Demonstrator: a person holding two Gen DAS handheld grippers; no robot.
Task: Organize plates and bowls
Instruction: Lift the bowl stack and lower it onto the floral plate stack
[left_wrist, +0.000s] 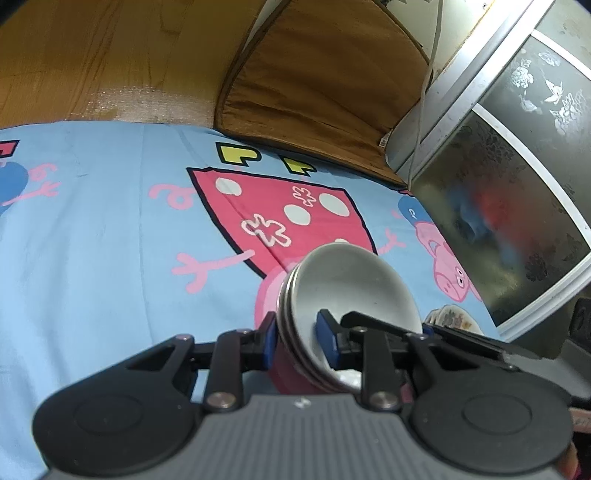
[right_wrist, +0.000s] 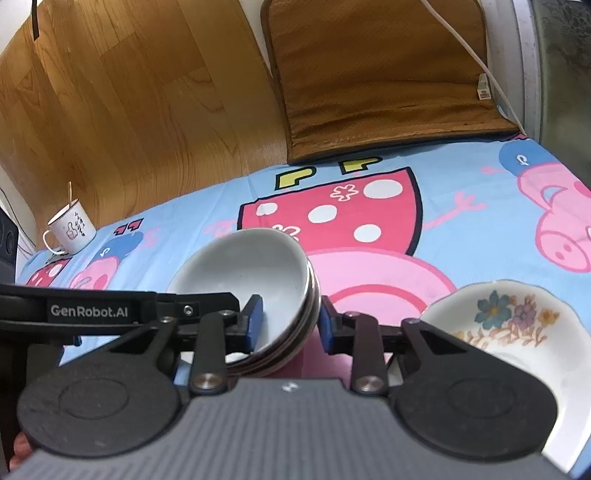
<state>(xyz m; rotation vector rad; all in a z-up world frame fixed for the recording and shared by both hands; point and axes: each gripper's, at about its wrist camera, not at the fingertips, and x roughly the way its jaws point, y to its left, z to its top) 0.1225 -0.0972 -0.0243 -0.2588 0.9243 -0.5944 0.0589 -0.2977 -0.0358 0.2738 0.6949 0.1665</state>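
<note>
A stack of white bowls (left_wrist: 351, 284) lies tilted on the cartoon-print blue cloth (left_wrist: 92, 221). My left gripper (left_wrist: 298, 339) is shut on the stack's left rim, with one blue pad inside the top bowl and the other on the outer wall. In the right wrist view the same stack of bowls (right_wrist: 243, 269) is gripped at its right rim by my right gripper (right_wrist: 290, 323), again with one pad inside and one outside. The left gripper's black body (right_wrist: 88, 310) reaches in from the left. A white plate with a flower pattern (right_wrist: 517, 332) lies just right of the stack.
A white enamel mug (right_wrist: 70, 229) with a spoon stands at the cloth's far left corner. A brown cushion (right_wrist: 388, 74) lies at the far edge, with a white cable across it. A frosted-glass cabinet (left_wrist: 517, 184) borders the right side. Wooden floor (left_wrist: 92, 55) lies beyond.
</note>
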